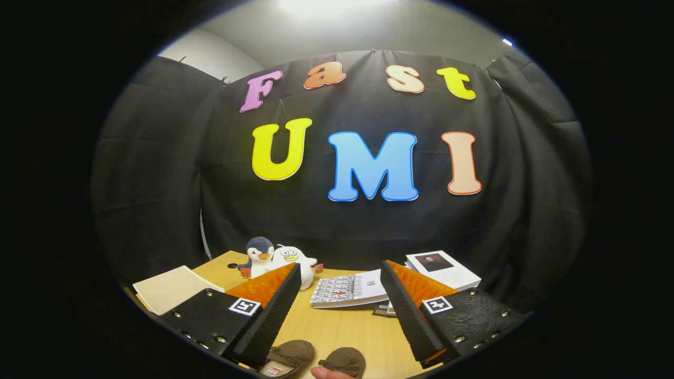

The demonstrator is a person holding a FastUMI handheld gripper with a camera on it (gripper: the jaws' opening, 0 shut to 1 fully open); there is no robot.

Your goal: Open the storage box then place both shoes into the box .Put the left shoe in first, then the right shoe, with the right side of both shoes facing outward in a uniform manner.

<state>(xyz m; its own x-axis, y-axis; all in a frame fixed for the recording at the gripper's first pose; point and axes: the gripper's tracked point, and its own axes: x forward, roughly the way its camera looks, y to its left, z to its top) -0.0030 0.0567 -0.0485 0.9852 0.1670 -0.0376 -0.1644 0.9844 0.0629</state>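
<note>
- Gripper (339, 279): its 2 fingers are held wide apart above the table, with nothing gripped between them.
- Table (342, 329): a light wooden top is seen beneath and beyond the fingers.
- 2 brown shoes: placed side by side on the table, near and low between the fingers. The left-hand shoe (289, 355) lies just beside the left finger, its insole and a small label visible; the right-hand shoe (345, 360) sits close beside it. Which is the left or right shoe of the pair cannot be told.
- Fingertip (326, 372): a person's fingertip is seen touching the front of the right-hand shoe.
- Patterned book (350, 289): laid flat beyond the fingers, between them.
- White book (445, 268): laid beyond the right finger.
- Penguin plush (259, 255) and white duck plush (292, 259): stood together beyond the left finger, touching.
- Beige paper pad (168, 287): laid beside the left finger, at the table's edge.
</note>
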